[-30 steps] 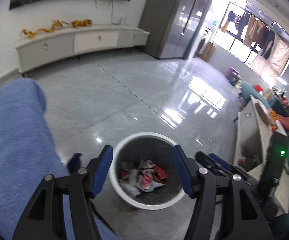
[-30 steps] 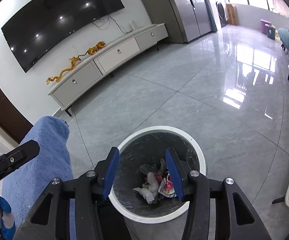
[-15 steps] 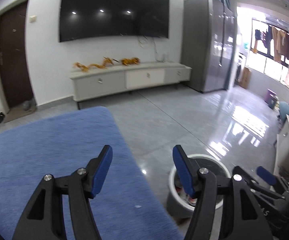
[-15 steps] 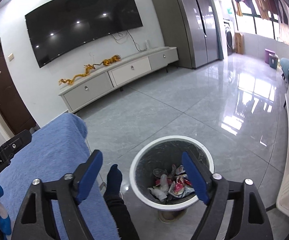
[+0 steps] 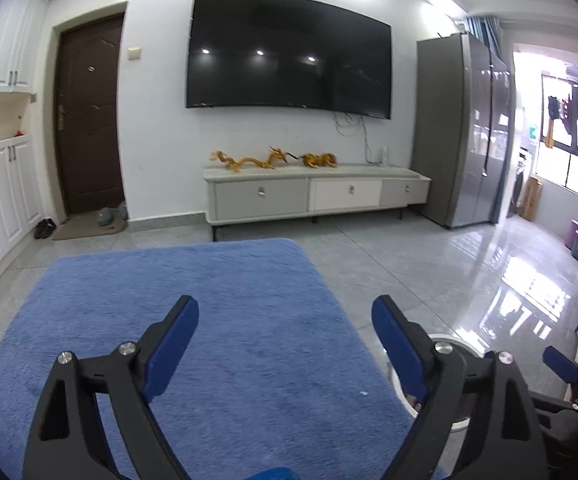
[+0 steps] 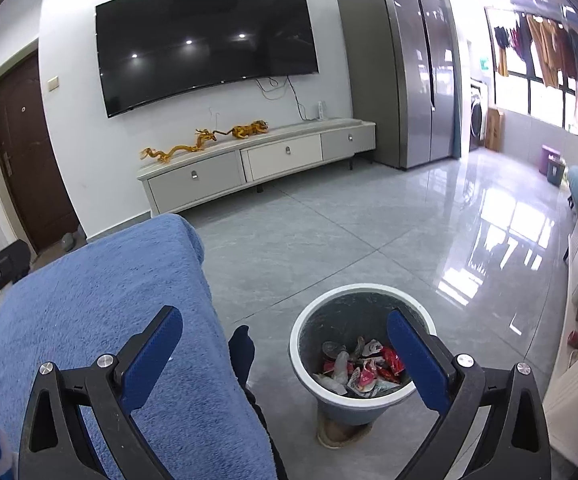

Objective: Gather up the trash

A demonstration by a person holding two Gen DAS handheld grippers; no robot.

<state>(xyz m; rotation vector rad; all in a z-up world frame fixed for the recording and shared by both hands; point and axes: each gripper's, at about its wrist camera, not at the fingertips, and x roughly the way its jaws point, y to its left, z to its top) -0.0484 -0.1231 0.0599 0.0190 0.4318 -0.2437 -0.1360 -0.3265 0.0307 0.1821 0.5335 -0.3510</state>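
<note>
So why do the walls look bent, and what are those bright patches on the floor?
Left wrist view: the fisheye lens bows the TV and the door, and dark corners frame the picture; window daylight glares off the glossy floor. Right wrist view: the same bending tilts the fridge, the window is overexposed, and ceiling lights reflect as dots in the TV.

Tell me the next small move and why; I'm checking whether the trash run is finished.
Probably sweep both grippers over the blue rug to look for leftovers. The left gripper and right gripper hold nothing, their jaws opening with nothing between them; wrappers already lie in the bin, and only a tiny white speck shows on the rug.
</note>
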